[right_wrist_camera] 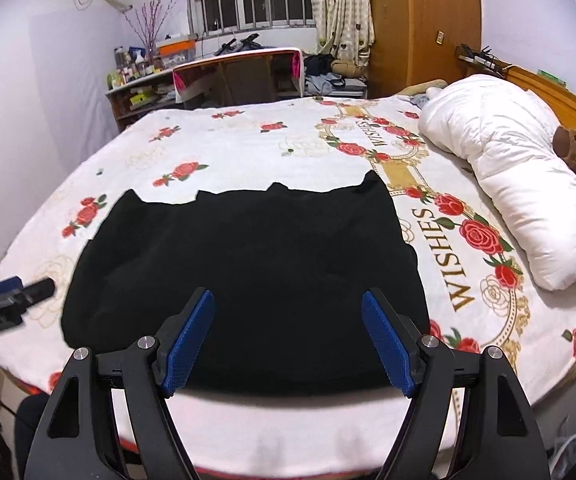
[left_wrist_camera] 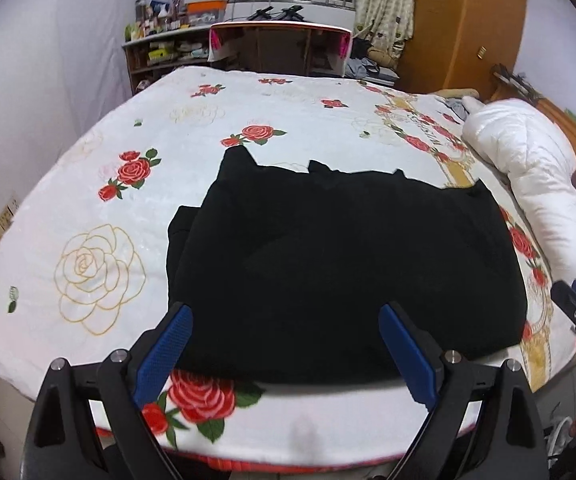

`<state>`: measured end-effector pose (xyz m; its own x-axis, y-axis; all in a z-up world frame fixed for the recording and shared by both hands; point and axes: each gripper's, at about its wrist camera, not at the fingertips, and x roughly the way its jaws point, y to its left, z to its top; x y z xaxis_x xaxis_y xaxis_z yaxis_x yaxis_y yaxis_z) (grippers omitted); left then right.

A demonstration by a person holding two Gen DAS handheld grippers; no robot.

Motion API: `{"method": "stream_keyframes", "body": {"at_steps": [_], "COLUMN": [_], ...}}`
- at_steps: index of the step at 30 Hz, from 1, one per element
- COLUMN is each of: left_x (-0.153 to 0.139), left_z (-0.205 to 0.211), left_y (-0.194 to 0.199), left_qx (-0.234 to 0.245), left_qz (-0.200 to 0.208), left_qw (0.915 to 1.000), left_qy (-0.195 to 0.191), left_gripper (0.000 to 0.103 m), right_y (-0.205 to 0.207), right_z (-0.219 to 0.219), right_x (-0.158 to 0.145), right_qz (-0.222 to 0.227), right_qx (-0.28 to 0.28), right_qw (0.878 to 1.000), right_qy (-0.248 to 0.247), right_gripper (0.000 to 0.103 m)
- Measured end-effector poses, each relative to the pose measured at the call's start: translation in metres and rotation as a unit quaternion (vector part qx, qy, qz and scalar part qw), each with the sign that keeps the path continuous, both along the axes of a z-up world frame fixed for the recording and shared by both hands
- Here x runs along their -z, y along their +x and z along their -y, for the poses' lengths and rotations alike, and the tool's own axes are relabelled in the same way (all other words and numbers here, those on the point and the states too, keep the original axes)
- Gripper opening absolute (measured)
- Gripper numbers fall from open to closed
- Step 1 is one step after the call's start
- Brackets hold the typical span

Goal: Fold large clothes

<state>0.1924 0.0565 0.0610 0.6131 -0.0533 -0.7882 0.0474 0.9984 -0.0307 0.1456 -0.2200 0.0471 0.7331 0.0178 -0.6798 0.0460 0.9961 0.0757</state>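
Empty spread tongs (left_wrist_camera: 285, 314) above black garment (left_wrist_camera: 344, 264)

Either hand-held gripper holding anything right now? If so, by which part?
Nothing is held. The left hand-held gripper and right hand-held gripper both stand open above the black garment on the bed, pads clear of the cloth.

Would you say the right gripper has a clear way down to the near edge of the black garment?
Probably yes: the right gripper is open and empty above the black garment, nothing lying between them on the bed.
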Motion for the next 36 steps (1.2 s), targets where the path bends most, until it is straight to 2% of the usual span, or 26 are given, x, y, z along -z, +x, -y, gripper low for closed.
{"method": "stream_keyframes", "body": {"at_steps": [3,9,18,24,31,36], "left_x": [-0.006,-0.016,-0.012,-0.008,-0.001,0.001], "left_z": [0.008,0.013,0.009,0.004,0.010,0.013], "left_y": [-0.021,-0.053,-0.091,-0.097,-0.102,-0.103], "left_qx": [-0.005,-0.012,-0.023,-0.023,-0.017,-0.009], "left_qz": [0.002,0.019,0.020,0.014,0.004,-0.001], "left_qw": [1.0000,0.9992,0.9991,0.9994,0.9991,0.9994], "left_qy": [0.001,0.032,0.028,0.022,0.038,0.034], "left_gripper": [0.096,0.096,0.096,0.096,0.096,0.096], "right_y": [-0.017,-0.046,-0.074,-0.084,-0.090,-0.091], "right_z": [-0.008,-0.020,-0.037,-0.036,-0.041,-0.041], "right_x": [-0.008,-0.016,-0.002,0.003,0.001,0.002], "right_qz": [0.005,0.011,-0.016,-0.021,-0.015,-0.020], "right_qx": [0.006,0.016,0.014,0.021,0.016,0.015], "right_qw": [1.000,0.999,0.999,0.998,0.998,0.998], "right_qy": [-0.008,-0.032,-0.048,-0.048,-0.053,-0.053], "right_gripper": [0.076,0.076,0.077,0.077,0.077,0.077]}}
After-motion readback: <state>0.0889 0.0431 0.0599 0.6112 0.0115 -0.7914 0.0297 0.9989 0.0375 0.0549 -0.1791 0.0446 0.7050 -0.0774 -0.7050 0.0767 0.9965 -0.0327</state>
